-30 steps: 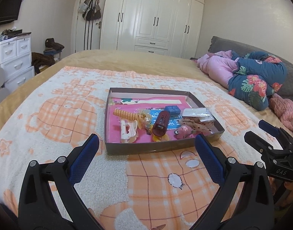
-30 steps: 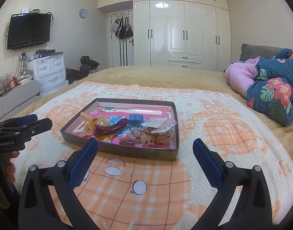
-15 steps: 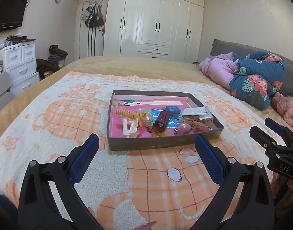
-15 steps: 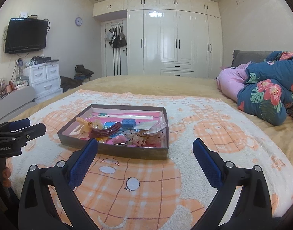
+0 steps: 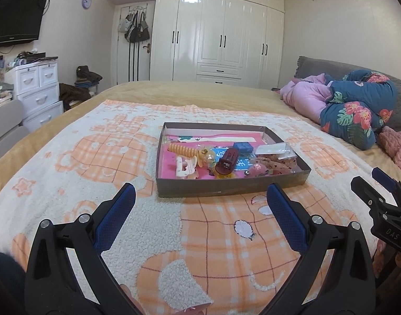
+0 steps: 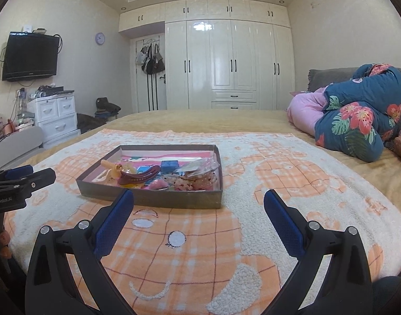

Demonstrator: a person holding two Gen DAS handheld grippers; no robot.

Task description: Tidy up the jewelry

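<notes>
A shallow grey tray (image 5: pixel 226 187) with a pink floor sits on the bed blanket; it also shows in the right wrist view (image 6: pixel 153 201). In it lie a dark red hair clip (image 5: pixel 227 161), an orange comb clip (image 5: pixel 182 150), a white claw clip (image 5: pixel 186 167), a blue box (image 5: pixel 242 147) and clear bags of small pieces (image 5: pixel 275 157). My left gripper (image 5: pixel 200 197) is open and empty, just in front of the tray. My right gripper (image 6: pixel 199 203) is open and empty, in front of the tray's right part.
An orange and white blanket (image 5: pixel 95 157) covers the bed. Pink and blue floral bedding (image 5: pixel 352 110) is piled at the right. A white drawer unit (image 5: pixel 35 89) stands left of the bed. White wardrobes (image 6: pixel 226 63) line the far wall.
Both grippers have pulled back and tilted up, so the tray looks smaller and lower in both views. Both stay open and empty.
</notes>
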